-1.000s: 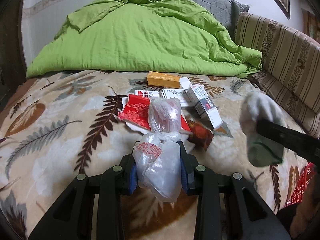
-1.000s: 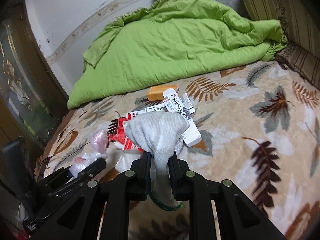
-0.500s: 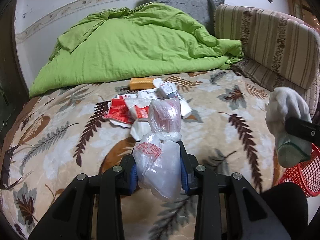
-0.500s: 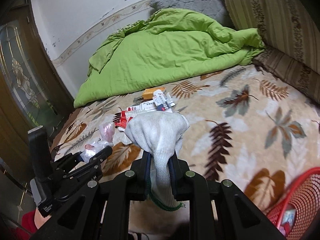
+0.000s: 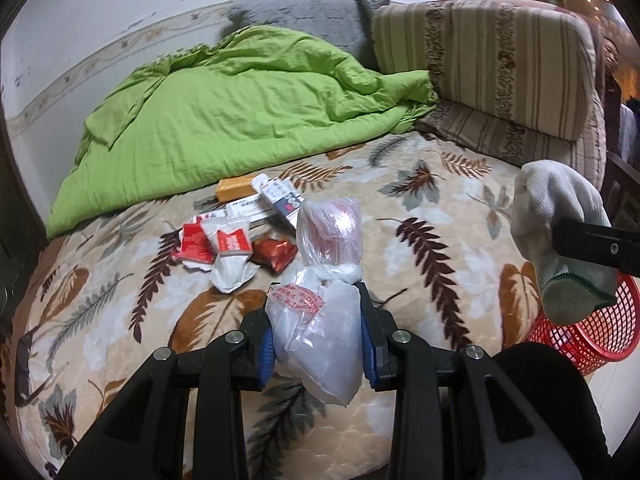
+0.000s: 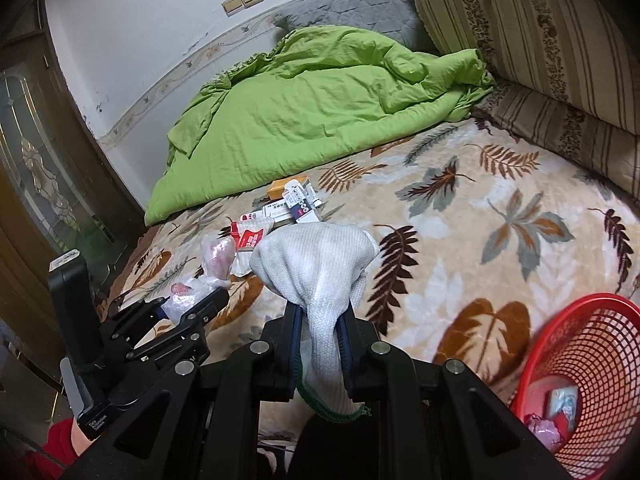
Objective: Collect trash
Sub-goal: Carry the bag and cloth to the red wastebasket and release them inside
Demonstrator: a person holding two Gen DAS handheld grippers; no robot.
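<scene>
My left gripper (image 5: 318,322) holds a tied plastic bag (image 5: 326,280), and my right gripper (image 6: 320,338) holds a white sock (image 6: 320,276). The red basket (image 6: 576,376), near right, has maybe two bits inside. Boxes and wrappers (image 5: 244,226) lie far left on the bed (image 5: 460,240).

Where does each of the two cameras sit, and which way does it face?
Left wrist: on the left gripper, facing across the bed to the green quilt; its fingers clamp a plastic bag.
Right wrist: on the right gripper, facing likewise; fingers clamp a white glove.
Shared: quilt, packets, red basket, each other's gripper.
</scene>
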